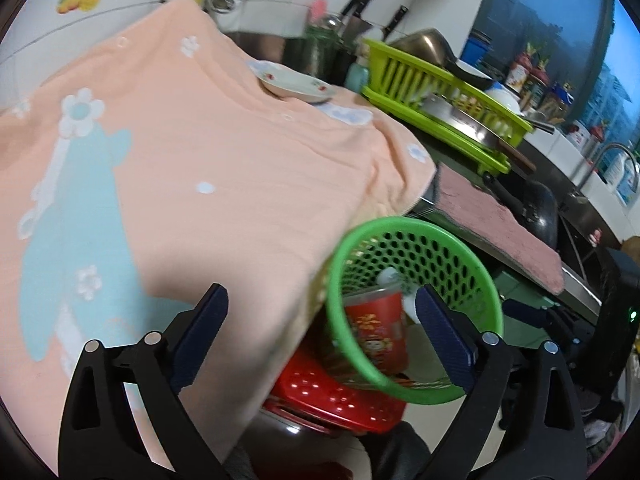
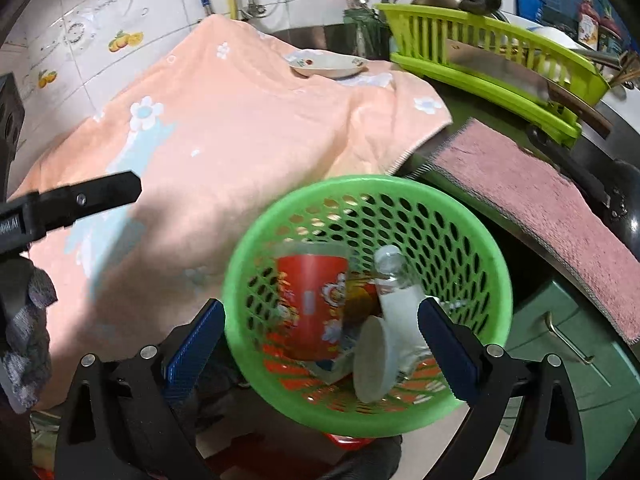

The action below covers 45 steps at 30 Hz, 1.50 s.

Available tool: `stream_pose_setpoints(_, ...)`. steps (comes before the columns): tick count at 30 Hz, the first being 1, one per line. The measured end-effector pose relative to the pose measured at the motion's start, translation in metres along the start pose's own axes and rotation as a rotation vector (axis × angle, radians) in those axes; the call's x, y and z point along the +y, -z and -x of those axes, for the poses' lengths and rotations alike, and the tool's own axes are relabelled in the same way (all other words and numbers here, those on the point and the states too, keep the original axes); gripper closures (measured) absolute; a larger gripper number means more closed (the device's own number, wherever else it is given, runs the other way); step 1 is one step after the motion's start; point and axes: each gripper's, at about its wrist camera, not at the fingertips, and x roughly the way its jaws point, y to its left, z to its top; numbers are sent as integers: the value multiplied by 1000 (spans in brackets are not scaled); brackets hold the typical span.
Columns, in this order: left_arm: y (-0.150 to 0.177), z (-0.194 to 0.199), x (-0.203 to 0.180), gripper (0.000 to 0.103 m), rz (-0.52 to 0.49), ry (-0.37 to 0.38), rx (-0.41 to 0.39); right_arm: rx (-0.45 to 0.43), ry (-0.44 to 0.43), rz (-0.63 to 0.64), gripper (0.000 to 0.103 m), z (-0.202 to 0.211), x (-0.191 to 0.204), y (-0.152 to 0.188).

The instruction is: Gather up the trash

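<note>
Wide-open right gripper (image 2: 320, 332) jaws frame a green basket (image 2: 472, 216) holding a red cup (image 2: 310, 300) and probably a clear bottle (image 2: 394, 280), while only this view shows the left gripper (image 1: 322, 312), also open, from outside.

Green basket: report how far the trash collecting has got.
Done: the green basket already holds a red printed cup and a clear bottle with a white label.
In hand: nothing. The left gripper stands open and empty above the peach towel; the right gripper is open too, hanging over the basket.
Left: only a small plate shows on the towel; no loose trash is visible there.
</note>
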Motion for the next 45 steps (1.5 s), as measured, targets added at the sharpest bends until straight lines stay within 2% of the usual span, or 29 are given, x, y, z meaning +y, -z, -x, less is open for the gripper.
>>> stream_pose_setpoints(8,12,37,29,5,-10,-131,-93,-16,-47,33,9,-2,29,-10)
stream_pose_setpoints(17,19,68,54,5,40,-197,-153,-22,-84,74,9,-7,58,-16)
stream_pose_setpoints(23,25,79,62,5,33,-259,-175,-43,-81,84,9,-6,69,-19)
stream_pose_setpoints(38,39,90,73,5,9,-317,-188,-45,-102,52,9,-7,76,-13)
stream_pose_setpoints(45,45,92,81,5,20,-317,-191,-58,-94,59,9,-2,83,-12)
